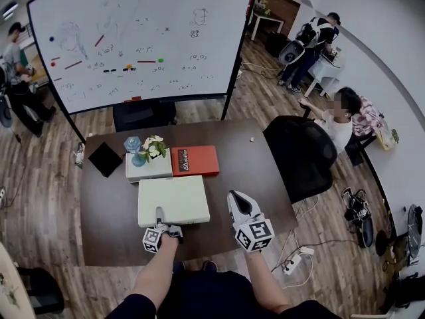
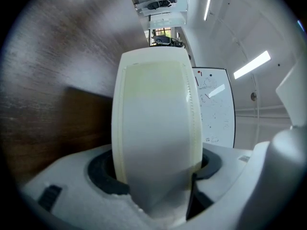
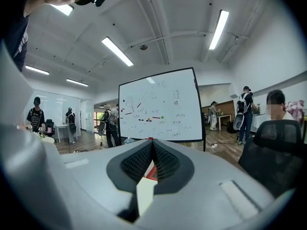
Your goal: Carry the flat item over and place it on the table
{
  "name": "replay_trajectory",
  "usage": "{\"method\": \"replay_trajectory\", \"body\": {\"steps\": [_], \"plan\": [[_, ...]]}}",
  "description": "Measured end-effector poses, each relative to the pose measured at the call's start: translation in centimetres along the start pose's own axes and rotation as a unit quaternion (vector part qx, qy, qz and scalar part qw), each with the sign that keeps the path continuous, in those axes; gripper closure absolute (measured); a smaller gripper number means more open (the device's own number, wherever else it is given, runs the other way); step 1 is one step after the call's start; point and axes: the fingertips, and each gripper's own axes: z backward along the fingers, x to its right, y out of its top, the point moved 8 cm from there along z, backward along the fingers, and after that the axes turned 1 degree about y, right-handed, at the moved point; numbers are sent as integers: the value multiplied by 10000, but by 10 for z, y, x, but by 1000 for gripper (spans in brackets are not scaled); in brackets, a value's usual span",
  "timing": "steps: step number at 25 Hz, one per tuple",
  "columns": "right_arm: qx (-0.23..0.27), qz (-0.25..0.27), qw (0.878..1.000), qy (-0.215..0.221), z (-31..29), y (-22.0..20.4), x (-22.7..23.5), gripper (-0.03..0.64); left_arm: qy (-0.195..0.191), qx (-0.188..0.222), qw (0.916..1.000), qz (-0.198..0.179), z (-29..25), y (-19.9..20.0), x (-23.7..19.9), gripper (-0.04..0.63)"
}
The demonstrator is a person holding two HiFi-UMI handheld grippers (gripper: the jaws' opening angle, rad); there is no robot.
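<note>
The flat item is a cream, case-like slab (image 1: pixel 174 200) lying on the dark brown table (image 1: pixel 106 211). My left gripper (image 1: pixel 166 223) is at its near edge, shut on it. The left gripper view shows the slab (image 2: pixel 156 119) edge-on, filling the space between the two black pads. Just right of the slab, my right gripper (image 1: pixel 234 197) hovers over the table, pointing away from me. In the right gripper view its dark pads (image 3: pixel 165 163) meet with nothing between them.
Behind the slab lie a red book (image 1: pixel 194 160), a white box (image 1: pixel 147 168) with a flower bunch (image 1: pixel 153 148) and a blue vase (image 1: pixel 133 143), and a black square (image 1: pixel 105 158). A black office chair (image 1: pixel 302 155) stands at the table's right end. A whiteboard (image 1: pixel 139 38) stands behind; people stand around the room.
</note>
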Motion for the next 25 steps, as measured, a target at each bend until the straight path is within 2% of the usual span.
{"method": "replay_trajectory", "body": {"steps": [3, 5, 7, 9, 12, 14, 16, 18, 25], "plan": [[-31, -95, 9999, -14, 0, -4, 1, 607, 323, -45, 9994, -64, -5, -2, -2, 240], [-4, -240, 9997, 9, 0, -8, 0, 606, 834, -2, 9965, -102, -6, -2, -2, 66], [7, -345, 9994, 28, -1, -11, 0, 607, 1510, 207, 9883, -92, -3, -2, 1, 12], [-27, -358, 9993, 36, -2, -12, 0, 607, 2213, 287, 9746, -173, 0, -4, 3, -2], [-9, -442, 9990, 55, -4, -12, 0, 607, 3203, 193, 9464, -376, 12, -7, 6, -5], [11, -463, 9989, 77, -4, -12, -1, 607, 3654, 243, 9297, -396, 23, -7, 6, -5], [10, -465, 9989, 111, -5, -11, -1, 607, 3863, 308, 9211, -365, 32, -7, 8, -5], [6, -478, 9988, 143, -7, -12, -1, 607, 3846, 353, 9218, -350, 41, -6, 14, -5], [-78, -568, 9982, 157, -12, -22, 1, 606, 2766, 402, 9595, -356, 38, 6, 72, -3]]}}
